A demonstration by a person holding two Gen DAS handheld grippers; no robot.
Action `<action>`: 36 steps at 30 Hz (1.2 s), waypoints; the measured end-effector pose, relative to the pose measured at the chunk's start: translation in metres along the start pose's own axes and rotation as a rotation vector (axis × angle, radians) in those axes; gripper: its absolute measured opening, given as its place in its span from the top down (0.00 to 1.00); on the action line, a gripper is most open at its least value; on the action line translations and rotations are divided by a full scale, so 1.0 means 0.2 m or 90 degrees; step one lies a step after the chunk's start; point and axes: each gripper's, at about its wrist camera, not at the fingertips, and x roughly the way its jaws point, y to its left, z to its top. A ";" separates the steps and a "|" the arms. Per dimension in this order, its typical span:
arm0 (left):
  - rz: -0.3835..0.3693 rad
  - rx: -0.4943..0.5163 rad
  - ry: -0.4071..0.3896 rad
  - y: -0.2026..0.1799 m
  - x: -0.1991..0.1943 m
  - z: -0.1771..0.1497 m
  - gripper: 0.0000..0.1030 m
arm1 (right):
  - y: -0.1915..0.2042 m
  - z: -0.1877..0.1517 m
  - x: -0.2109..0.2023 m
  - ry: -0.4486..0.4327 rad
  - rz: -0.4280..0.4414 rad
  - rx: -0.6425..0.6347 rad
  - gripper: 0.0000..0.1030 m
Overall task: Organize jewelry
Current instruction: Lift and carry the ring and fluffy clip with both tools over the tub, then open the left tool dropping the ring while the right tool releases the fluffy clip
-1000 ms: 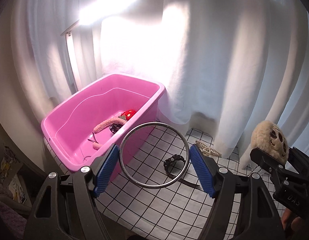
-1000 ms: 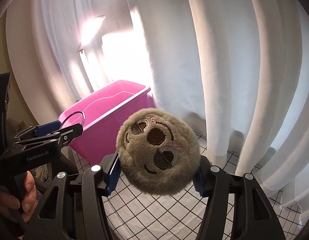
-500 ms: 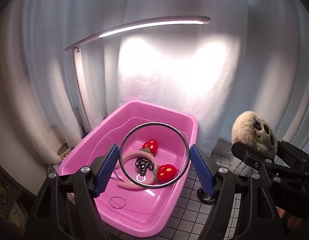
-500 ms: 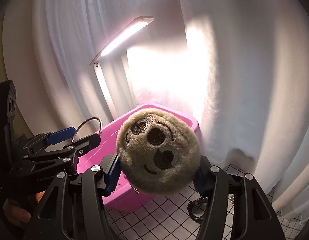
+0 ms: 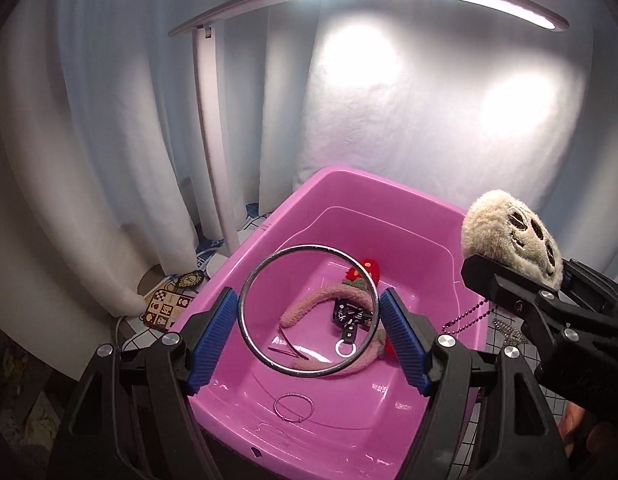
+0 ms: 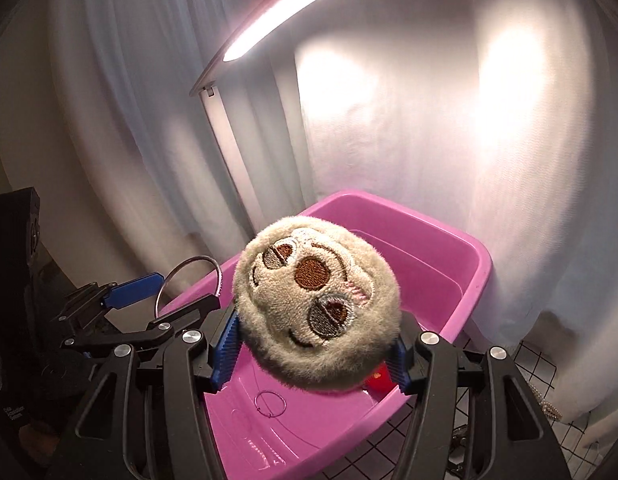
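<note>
My left gripper (image 5: 309, 334) is shut on a large silver bangle (image 5: 245, 320) and holds it above the pink bin (image 5: 349, 184). In the bin lie a pink fuzzy headband with red strawberries (image 5: 309, 304), a black keychain (image 5: 347, 318) and a thin wire ring (image 5: 293, 406). My right gripper (image 6: 313, 356) is shut on a beige plush face charm (image 6: 317, 312), held over the bin's (image 6: 429, 232) near right edge. The charm (image 5: 509, 240) and its ball chain (image 5: 467, 318) also show in the left wrist view. The left gripper with the bangle (image 6: 189, 276) shows at the left of the right wrist view.
A white desk lamp (image 5: 213, 140) stands behind the bin, its lit bar overhead. White curtains close the back. Patterned cards (image 5: 165, 308) lie left of the bin. The gridded tabletop (image 6: 549, 440) holds a pearl clip (image 6: 549, 408) at the right.
Both grippers have moved further over the pink bin with their items still held. The bin now fills the lower views and the lamp bar is overhead.
</note>
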 end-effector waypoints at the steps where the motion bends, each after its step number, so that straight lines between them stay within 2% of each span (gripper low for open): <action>1: 0.001 -0.001 0.009 0.02 0.02 0.00 0.31 | 0.00 0.00 0.03 0.007 -0.002 0.001 0.44; 11: 0.008 -0.011 0.083 0.12 0.20 -0.07 0.31 | -0.05 -0.02 0.29 0.094 -0.017 0.032 0.44; 21: -0.001 -0.009 0.136 0.13 0.31 -0.09 0.31 | -0.09 -0.06 0.33 0.152 -0.033 0.057 0.44; 36: -0.006 -0.018 0.184 0.15 0.39 -0.14 0.31 | -0.11 -0.07 0.40 0.194 -0.041 0.066 0.44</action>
